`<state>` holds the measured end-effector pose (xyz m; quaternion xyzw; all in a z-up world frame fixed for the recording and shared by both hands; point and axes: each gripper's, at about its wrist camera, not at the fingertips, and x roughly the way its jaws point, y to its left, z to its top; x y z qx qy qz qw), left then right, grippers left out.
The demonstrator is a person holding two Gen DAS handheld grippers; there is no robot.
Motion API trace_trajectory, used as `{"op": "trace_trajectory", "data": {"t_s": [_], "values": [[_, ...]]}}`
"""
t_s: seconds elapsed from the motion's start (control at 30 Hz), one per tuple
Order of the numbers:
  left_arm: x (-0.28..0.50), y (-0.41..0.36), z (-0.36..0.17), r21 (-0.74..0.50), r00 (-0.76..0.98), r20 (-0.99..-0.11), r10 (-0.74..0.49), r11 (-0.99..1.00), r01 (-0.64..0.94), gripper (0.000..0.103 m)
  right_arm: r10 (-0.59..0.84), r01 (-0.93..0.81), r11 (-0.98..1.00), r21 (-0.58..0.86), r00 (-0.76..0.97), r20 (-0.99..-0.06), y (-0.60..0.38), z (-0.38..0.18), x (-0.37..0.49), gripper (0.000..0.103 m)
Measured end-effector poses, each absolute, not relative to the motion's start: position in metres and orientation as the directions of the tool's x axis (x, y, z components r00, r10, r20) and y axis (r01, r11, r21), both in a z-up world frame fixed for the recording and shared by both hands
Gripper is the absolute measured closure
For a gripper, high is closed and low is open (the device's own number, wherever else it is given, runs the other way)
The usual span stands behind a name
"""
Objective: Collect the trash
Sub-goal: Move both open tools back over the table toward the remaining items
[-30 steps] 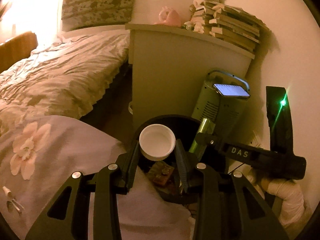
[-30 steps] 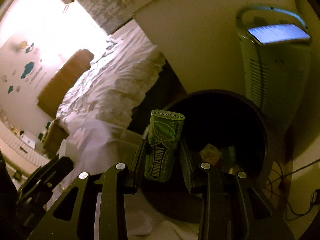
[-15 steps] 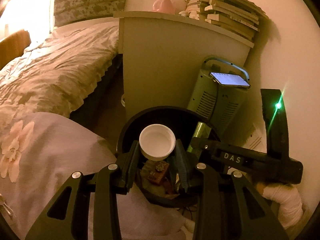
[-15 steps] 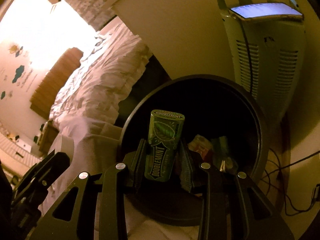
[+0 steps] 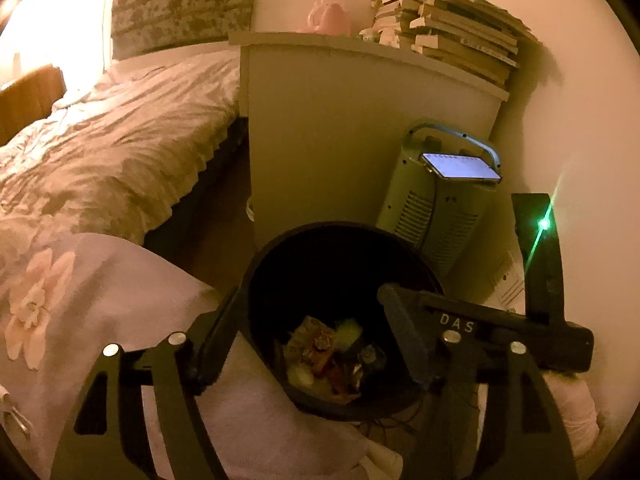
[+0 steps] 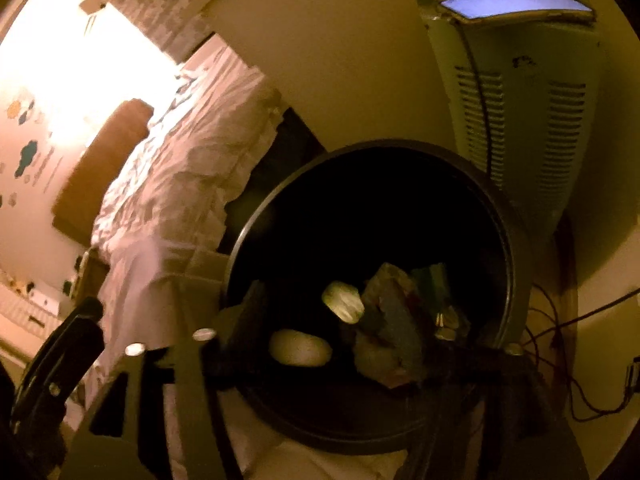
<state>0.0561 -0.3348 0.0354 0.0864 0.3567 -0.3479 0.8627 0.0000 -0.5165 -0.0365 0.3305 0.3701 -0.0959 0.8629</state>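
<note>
A black round trash bin [image 5: 280, 264] [image 6: 516, 264] stands on the floor under both grippers. My left gripper [image 5: 312, 300] hangs over its mouth; the jaws are opening wide and nothing is between them. My right gripper [image 6: 360, 320] is over the same bin, jaws also opening, with nothing held. Inside the bin lie a pale white cup [image 6: 300, 347], a blurred green mint tin [image 6: 343, 302] and crumpled wrappers [image 6: 392, 320] [image 5: 320, 340]. The right gripper's dark body [image 5: 500, 328], with a green light, crosses the left wrist view.
A pale heater [image 5: 436, 208] with a lit phone [image 5: 460, 166] on top stands behind the bin. A white cabinet [image 5: 352, 132] carries stacked books [image 5: 460, 36]. The bed [image 5: 100, 152] and a pink floral blanket [image 5: 80, 300] fill the left. Cables [image 6: 568, 344] trail at the right.
Both grippers opened. The white cup left the left jaws and the green mint tin left the right jaws; both now lie in the bin.
</note>
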Motion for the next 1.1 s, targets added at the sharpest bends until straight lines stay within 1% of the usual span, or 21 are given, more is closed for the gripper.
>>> {"op": "trace_trajectory", "data": {"t_s": [0.13, 0.2, 0.43, 0.7, 1.0, 1.1], "values": [[0.052, -0.328, 0.043, -0.093, 0.516, -0.664, -0.541, 0.745, 0.661, 0.030, 0.077, 0.396, 0.773, 0.496, 0.717, -0.693, -0.511, -0.029, 0.002, 0.040], [0.050, -0.322, 0.046, -0.091, 0.526, -0.658, -0.539, 0.750, 0.656, 0.026, 0.078, 0.382, 0.782, 0.492, 0.724, -0.685, -0.505, -0.022, 0.003, 0.040], [0.047, -0.271, 0.052, -0.094, 0.571, -0.646, -0.506, 0.796, 0.598, 0.026, 0.120, 0.292, 0.829, 0.478, 0.741, -0.660, -0.466, 0.000, 0.014, 0.040], [0.054, -0.176, 0.043, -0.119, 0.622, -0.669, -0.407, 0.885, 0.451, 0.026, 0.228, 0.103, 0.896, 0.432, 0.727, -0.647, -0.387, 0.019, 0.042, 0.040], [0.024, -0.059, 0.007, -0.098, 0.613, -0.752, -0.242, 0.961, 0.258, 0.026, 0.385, -0.184, 0.917, 0.353, 0.636, -0.669, -0.268, 0.029, 0.074, 0.040], [0.022, -0.025, -0.004, -0.129, 0.605, -0.768, -0.210, 0.976, 0.175, 0.026, 0.417, -0.273, 0.909, 0.316, 0.602, -0.681, -0.225, 0.032, 0.078, 0.040]]}}
